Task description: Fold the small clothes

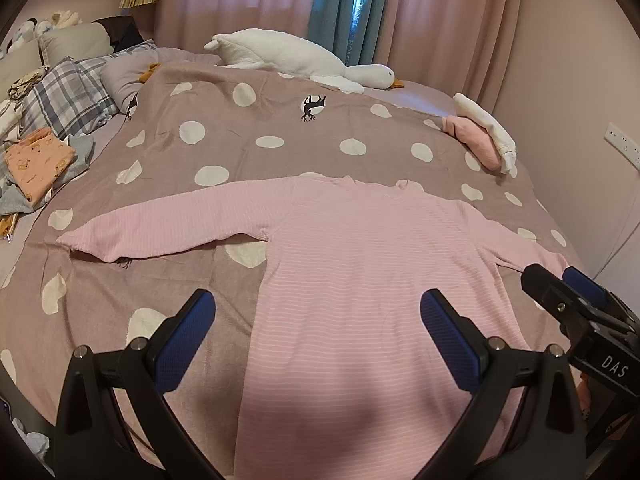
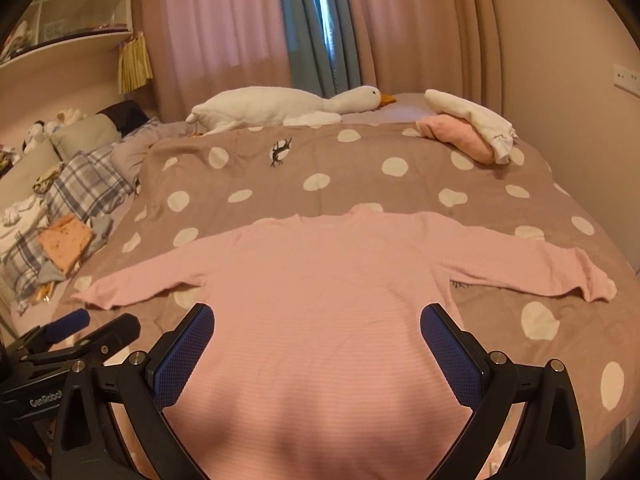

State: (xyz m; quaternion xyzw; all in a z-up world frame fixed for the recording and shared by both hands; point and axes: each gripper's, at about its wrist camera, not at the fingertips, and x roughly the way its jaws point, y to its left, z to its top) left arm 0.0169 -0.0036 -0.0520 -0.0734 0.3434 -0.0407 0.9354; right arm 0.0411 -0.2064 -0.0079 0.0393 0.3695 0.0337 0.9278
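Observation:
A pink striped long-sleeved top (image 1: 360, 280) lies flat on the spotted blanket (image 1: 224, 120), neckline far from me, both sleeves spread out. It also fills the middle of the right wrist view (image 2: 320, 292). My left gripper (image 1: 318, 328) is open and empty above the top's lower left part. My right gripper (image 2: 318, 336) is open and empty above the top's lower middle. The right gripper shows in the left wrist view (image 1: 568, 292) at the right edge. The left gripper shows in the right wrist view (image 2: 92, 324) at the lower left.
A white plush goose (image 1: 296, 60) lies along the far edge of the bed. Folded pink and white clothes (image 1: 484, 140) sit at the far right. An orange folded garment (image 1: 36, 164) and plaid pillows (image 1: 68, 96) lie at the left. Curtains (image 1: 440, 20) hang behind.

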